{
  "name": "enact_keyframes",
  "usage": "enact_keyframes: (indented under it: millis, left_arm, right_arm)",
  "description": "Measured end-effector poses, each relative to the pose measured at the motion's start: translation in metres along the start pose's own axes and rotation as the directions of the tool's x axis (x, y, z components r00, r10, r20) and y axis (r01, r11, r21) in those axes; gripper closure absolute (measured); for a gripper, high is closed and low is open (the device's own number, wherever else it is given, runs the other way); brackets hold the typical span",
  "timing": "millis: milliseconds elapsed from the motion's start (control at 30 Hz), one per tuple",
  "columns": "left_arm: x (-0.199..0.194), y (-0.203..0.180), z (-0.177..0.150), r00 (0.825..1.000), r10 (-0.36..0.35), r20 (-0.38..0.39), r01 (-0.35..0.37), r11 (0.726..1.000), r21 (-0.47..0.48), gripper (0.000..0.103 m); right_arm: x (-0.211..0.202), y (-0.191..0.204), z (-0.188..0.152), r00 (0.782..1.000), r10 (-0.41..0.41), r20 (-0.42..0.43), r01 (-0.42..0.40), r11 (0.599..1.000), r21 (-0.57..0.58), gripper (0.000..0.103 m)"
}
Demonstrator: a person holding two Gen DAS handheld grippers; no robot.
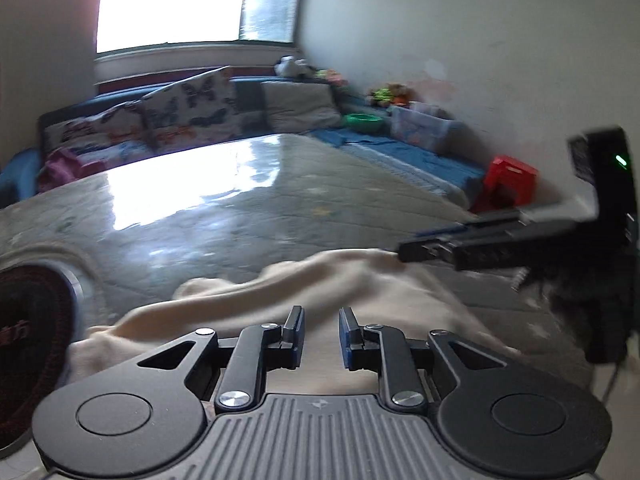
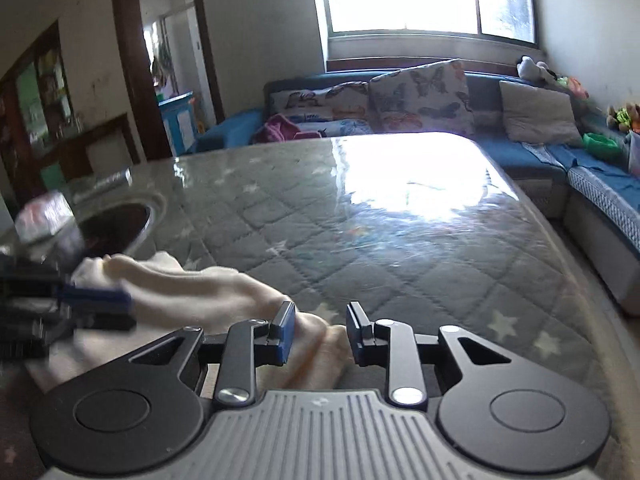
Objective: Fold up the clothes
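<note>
Cream cloth (image 1: 320, 280): laid rumpled on the near part of the table, with a raised ridge running across it between the two tools; it is not yet folded flat.
Table (image 2: 400, 248): covered by a quilted, star-printed mat under a glossy sheet, so a wide, smooth surface is offered for spreading and folding.
Left gripper (image 1: 321, 330): held low over the near left part of the cloth and tilted downward; a narrow gap is kept between its blue-padded fingers and cloth is seen beyond that gap, but no fabric is seen pinched (the picture is blurred, so this is a judgement).
Right gripper (image 2: 320, 330): held at the cloth's right end, its jaws parted; the cloth's edge lies under and against the left finger, while the right finger stands over bare mat, so nothing is clamped.
Why so placed: one tool is set at each end of the cloth, probably so that both ends can be taken and the ridge pulled straight before a fold is made.
Round dark object (image 1: 32, 340): set at the table's left edge, just beside the cloth; what it is cannot be told.
Step in hand: judged to be the taking of the cloth's edges, an early stage.
Risk: a thin edge may be missed by jaws closed on the mat alone.
</note>
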State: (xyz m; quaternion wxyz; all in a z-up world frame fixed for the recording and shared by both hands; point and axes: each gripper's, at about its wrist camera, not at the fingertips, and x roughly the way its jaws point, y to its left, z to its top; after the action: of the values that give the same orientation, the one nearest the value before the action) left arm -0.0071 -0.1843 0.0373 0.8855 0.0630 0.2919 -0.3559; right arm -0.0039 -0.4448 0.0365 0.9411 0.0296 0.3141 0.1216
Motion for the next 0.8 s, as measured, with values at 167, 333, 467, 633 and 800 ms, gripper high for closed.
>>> enact_keyframes:
  millis: [167,333,467,633,800]
  left_arm:
    - [0.014,-0.048,-0.009,0.994,-0.106,-0.028,0.108,0.989,0.100,0.083]
    - [0.023,-0.081,-0.028,0.991,-0.128,-0.047,0.134,0.978,0.161,0.084]
    - [0.011,-0.076,-0.029,0.985,-0.168,-0.039,0.171,0.979,0.107,0.081]
    - [-0.028,-0.049,-0.035,0.994,-0.103,0.022,0.103,0.994,0.035,0.081]
    - [-0.066,-0.006,-0.046,0.995,0.079,0.066,-0.074,0.995,-0.074,0.081]
  right_arm:
    - [-0.020,-0.004,0.000,1.000,0.018,0.017,-0.018,1.000,-0.008,0.076]
    - [-0.027,-0.007,0.000,0.999,0.043,0.031,-0.044,0.999,0.019,0.076]
    - [-0.026,0.001,-0.005,0.997,0.072,0.022,-0.072,0.997,-0.001,0.076]
    - [-0.031,0.020,-0.009,0.993,0.116,0.033,-0.115,0.993,-0.029,0.075]
    - [-0.037,0.049,-0.016,0.990,0.137,0.034,-0.131,0.983,-0.125,0.075]
